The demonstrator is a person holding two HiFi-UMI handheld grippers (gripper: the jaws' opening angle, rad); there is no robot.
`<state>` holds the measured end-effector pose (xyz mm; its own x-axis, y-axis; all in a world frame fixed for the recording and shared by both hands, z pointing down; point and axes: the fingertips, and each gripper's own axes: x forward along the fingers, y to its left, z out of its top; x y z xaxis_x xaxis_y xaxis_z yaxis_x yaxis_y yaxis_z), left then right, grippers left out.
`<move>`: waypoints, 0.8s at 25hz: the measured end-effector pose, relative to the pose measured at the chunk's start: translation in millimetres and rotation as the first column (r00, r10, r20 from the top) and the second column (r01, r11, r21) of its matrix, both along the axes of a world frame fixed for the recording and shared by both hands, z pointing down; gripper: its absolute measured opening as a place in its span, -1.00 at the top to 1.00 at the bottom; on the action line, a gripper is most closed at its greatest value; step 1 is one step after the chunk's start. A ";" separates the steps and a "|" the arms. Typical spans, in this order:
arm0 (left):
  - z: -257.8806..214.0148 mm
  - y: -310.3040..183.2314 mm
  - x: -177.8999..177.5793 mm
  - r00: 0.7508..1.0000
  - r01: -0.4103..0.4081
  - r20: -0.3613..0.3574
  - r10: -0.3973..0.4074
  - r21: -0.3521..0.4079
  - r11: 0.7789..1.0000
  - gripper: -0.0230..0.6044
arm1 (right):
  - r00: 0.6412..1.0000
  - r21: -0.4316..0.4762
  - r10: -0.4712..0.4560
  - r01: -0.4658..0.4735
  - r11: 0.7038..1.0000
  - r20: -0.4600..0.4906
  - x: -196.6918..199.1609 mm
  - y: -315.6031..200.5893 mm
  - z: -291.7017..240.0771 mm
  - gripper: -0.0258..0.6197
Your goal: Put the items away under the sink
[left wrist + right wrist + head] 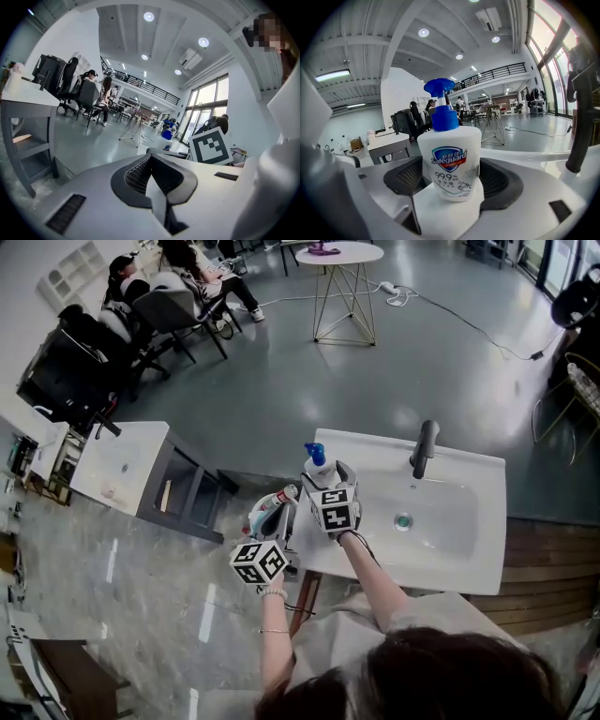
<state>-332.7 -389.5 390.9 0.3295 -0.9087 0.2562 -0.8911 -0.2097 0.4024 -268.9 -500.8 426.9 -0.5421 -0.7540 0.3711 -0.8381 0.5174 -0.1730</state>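
With the right tongs (450,185) spread wide around the white soap bottle with the blue pump (449,159), which stands on the white table (469,479) beside the basin (427,531), and the left tongs (151,163) pressed together and empty, we judge it best to grip its body squarely and low.

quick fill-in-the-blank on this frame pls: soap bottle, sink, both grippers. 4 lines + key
1. The soap bottle has a ___ pump top.
2. The right gripper is ___, with the soap bottle standing between its jaws.
3. The faucet on the white sink is ___.
4. The left gripper has ___ between its jaws.

Missing words: blue; open; black; nothing
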 end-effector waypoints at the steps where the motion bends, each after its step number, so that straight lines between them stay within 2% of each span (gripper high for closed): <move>1: 0.4 -1.2 -1.0 1.000 0.001 0.001 -0.001 -0.001 1.000 0.93 | 1.000 -0.003 0.001 -0.001 1.000 -0.002 -1.2 -1.3 0.8 -0.20; 9: 3.5 -3.1 -12.3 1.000 0.012 0.005 -0.012 -0.011 1.000 0.93 | 0.999 0.021 0.033 -0.032 0.999 -0.043 -4.1 -9.9 6.8 -0.20; 20: 5.8 -0.4 -19.4 1.000 0.028 0.004 -0.028 -0.022 0.999 0.93 | 0.995 0.027 -0.007 0.010 1.000 -0.100 -4.7 -11.1 7.5 -0.19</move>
